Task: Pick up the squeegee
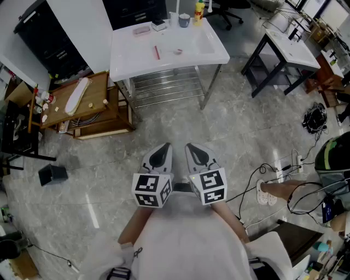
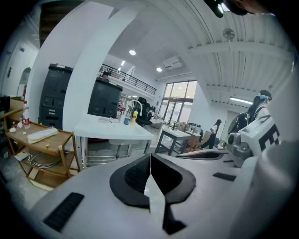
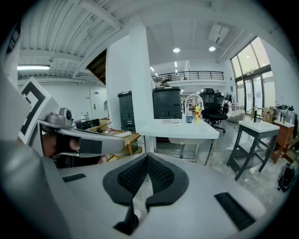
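white table (image 1: 136,54) with a slim red tool (image 1: 157,52) lying mid-top, pink tray (image 1: 141,30), cup (image 1: 184,21) and yellow bottle (image 1: 199,11) near the back edge, wooden cart (image 1: 90,106) just beside it, small black box (image 1: 52,174) on the grey floor (image 1: 219,136)

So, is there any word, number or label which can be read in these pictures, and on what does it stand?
No text can be read.
Marker cubes: black-and-white square patterns only, no letters.
Yellow bottle on the white table: label too small.
Bottle on the wooden cart: label too small.
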Demonstrator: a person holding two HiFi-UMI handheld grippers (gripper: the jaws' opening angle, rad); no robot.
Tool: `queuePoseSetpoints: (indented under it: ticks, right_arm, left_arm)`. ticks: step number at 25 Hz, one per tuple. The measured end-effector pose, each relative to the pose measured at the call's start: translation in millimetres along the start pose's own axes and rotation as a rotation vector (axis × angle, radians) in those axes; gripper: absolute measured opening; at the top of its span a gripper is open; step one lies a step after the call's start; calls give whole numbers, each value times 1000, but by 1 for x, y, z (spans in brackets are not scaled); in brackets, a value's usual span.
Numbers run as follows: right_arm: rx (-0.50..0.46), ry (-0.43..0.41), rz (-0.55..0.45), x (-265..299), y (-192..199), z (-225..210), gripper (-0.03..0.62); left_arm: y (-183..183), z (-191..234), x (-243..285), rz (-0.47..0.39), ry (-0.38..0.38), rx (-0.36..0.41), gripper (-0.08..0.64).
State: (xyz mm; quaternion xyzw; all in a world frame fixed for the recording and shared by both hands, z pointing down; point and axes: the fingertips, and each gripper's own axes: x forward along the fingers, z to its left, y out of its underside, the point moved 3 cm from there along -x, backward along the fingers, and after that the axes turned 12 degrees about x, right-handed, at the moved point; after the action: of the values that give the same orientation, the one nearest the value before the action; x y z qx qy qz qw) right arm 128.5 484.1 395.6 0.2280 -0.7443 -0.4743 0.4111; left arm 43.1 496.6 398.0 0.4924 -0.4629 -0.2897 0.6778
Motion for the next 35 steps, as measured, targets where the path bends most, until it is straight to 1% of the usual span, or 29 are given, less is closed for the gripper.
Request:
queuePoseSetpoints:
  ticks: [5,10,19,25,35]
  right_arm:
    - [20,-19,20,-1,8,-2,26]
    - [73,-60,34,2,16,-6,28]
    - [72,-77,35,10,12,-9,28]
    - [72,-74,36,20,7,-16,26]
    - [61,-65,20,51,-17,-28,28]
  left_arm:
    - [0,-8,2,0,6,11,28]
    - [1,-11,4,4,-1,2,28]
    - [1,-6,13,20,-3,-7,28]
    - [0,-1,29,33,21,-9,28]
    - [-10,22,64,52,59,-18,28]
